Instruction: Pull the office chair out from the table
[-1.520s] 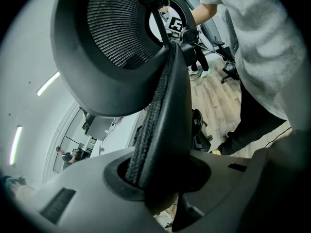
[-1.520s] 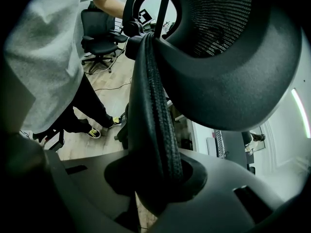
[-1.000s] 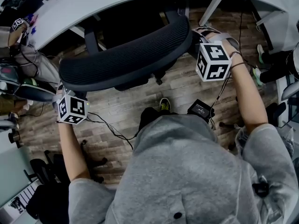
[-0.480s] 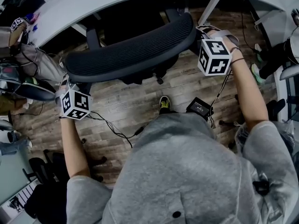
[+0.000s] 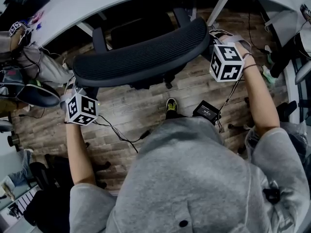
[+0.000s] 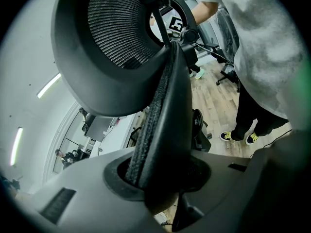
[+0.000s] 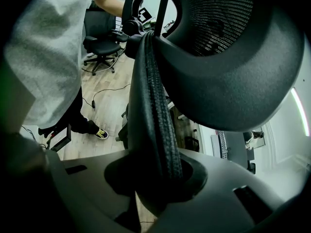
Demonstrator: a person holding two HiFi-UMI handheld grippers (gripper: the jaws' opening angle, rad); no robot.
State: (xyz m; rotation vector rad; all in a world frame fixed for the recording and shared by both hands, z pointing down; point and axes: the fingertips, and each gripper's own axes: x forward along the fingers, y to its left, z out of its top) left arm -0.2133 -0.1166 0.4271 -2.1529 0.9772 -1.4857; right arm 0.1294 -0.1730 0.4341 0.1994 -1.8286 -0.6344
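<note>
The office chair's black mesh backrest (image 5: pixel 141 52) curves across the head view, just in front of the white curved table (image 5: pixel 97 1). My left gripper (image 5: pixel 77 87) is shut on the backrest's left end, its marker cube (image 5: pixel 81 109) just below. At the right end my right gripper (image 5: pixel 214 35) is shut on the frame, cube (image 5: pixel 226 62) beside it. In the left gripper view the backrest's padded edge (image 6: pixel 163 106) runs down between the jaws of the left gripper (image 6: pixel 160 178). The right gripper view shows the backrest edge (image 7: pixel 153 96) clamped by the right gripper (image 7: pixel 155 178). The seat is hidden.
Wooden floor with a black box (image 5: pixel 206 111) and loose cables (image 5: pixel 116 132) lies beneath me, beside my shoe (image 5: pixel 171 106). A white table leg (image 5: pixel 219 8) stands behind the chair. Another black chair (image 5: pixel 48 174) stands at lower left; bags (image 5: pixel 29 93) and another person's arm (image 5: pixel 12 30) at left.
The backrest and both grippers have shifted a little to the right in the head view. Both grips look unchanged.
</note>
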